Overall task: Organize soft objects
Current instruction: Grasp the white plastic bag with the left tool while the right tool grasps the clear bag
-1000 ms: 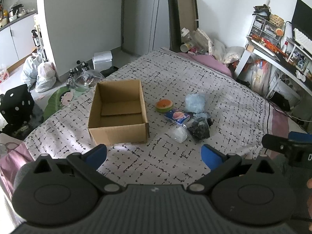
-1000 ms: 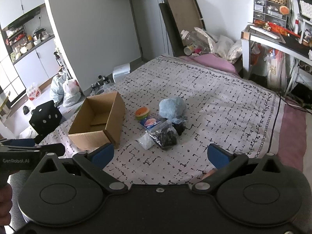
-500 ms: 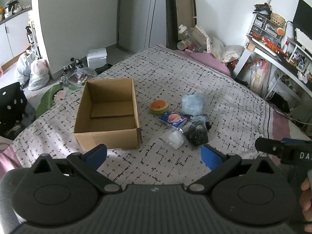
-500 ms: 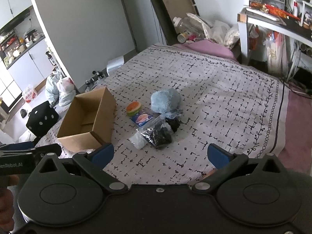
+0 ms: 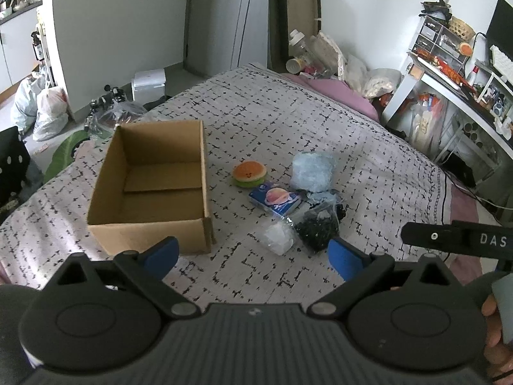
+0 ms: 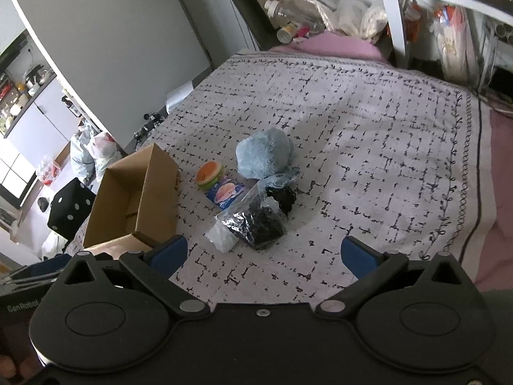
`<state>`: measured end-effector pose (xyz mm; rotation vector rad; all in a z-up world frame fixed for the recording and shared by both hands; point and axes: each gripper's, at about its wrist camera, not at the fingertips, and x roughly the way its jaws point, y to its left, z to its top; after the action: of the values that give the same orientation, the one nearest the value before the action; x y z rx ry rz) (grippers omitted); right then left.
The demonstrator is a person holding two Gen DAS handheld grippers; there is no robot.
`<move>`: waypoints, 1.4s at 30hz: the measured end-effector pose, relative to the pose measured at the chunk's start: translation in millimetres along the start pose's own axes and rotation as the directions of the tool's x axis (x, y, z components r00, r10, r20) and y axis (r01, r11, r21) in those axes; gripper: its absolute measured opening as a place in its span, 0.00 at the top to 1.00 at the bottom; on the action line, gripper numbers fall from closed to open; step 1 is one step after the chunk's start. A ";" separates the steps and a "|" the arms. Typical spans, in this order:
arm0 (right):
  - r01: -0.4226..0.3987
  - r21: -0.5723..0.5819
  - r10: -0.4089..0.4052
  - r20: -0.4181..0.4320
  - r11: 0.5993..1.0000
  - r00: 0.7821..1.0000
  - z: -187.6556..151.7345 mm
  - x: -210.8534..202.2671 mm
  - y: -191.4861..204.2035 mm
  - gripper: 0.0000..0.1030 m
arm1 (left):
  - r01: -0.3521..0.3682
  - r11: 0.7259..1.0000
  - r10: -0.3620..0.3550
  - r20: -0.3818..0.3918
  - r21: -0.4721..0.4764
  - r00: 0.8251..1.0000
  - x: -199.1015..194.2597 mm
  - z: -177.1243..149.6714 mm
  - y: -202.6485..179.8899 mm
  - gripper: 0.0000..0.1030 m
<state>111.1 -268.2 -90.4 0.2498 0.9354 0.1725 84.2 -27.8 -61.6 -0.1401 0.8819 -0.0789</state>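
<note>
Claws both spread apart, empty: left claw (image 5: 253, 258), right claw (image 6: 263, 256), bottom of frame. Fluffy blue plush (image 6: 263, 154), burger-shaped squishy toy (image 6: 210, 175) mid-frame on bed w/ patterned cover (image 6: 368, 147), open brown cardboard box (image 5: 154, 186) left-centre.

Soft daylight, fairly bright, no harsh glare; faint shadows on bedspread (image 6: 368, 147) & under cardboard box (image 5: 154, 189). Strong fisheye bend at edges, corners dark. Centre sharp, periphery slightly soft
</note>
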 end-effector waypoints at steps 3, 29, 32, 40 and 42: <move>0.005 -0.003 -0.005 -0.016 1.000 1.000 3.9 10.4 1.4 0.00 | 0.011 1.000 -0.011 -0.001 -0.004 1.000 11.0 0.3 -1.5 0.04; -0.057 0.250 0.083 -0.094 0.967 0.992 16.7 84.0 -33.9 0.00 | 0.017 1.000 -0.019 -0.125 -0.015 0.992 111.2 -10.3 -13.5 0.29; -0.069 0.282 0.100 -0.095 0.957 0.990 17.8 93.1 -38.3 0.01 | 0.019 1.000 -0.022 -0.129 -0.024 0.991 120.8 -10.3 -13.1 0.31; -0.056 0.368 0.121 -0.157 0.928 0.980 17.6 121.0 -45.3 0.08 | 0.032 0.998 -0.039 -0.151 -0.047 0.988 147.5 -8.9 -10.8 0.34; -0.051 0.394 0.130 -0.177 0.918 0.976 15.4 128.6 -46.9 0.10 | 0.036 0.998 -0.045 -0.161 -0.058 0.986 154.3 -9.3 -9.4 0.34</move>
<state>200.4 -282.6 -194.3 0.6542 1.1572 0.0970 174.6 -57.4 -183.8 -0.2048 1.0444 -0.1056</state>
